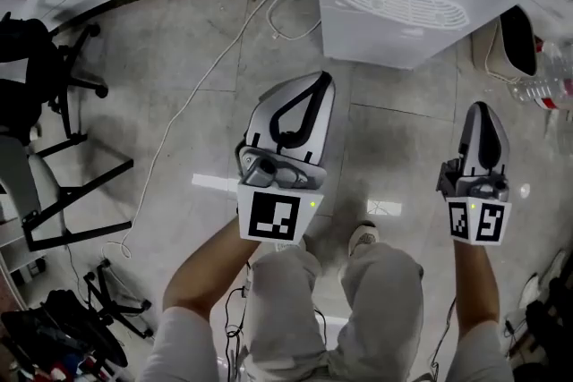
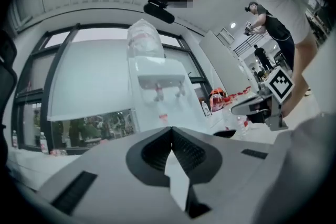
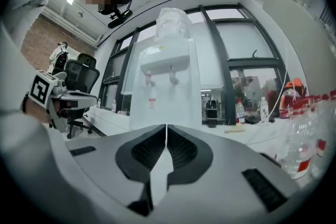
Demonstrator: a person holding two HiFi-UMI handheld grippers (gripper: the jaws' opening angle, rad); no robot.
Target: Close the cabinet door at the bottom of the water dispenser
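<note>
A: Jaws — clenched or released?
B: Clenched, both empty: left gripper (image 2: pixel 170 132), right gripper (image 3: pixel 166 128).
A: And the water dispenser (image 1: pixel 407 4)?
B: Upright on the floor (image 1: pixel 224 58), straight ahead of both grippers — well apart from them.

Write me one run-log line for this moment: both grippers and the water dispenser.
left gripper: shut, empty | right gripper: shut, empty | both: aimed at water dispenser | cabinet door: not visible
</note>
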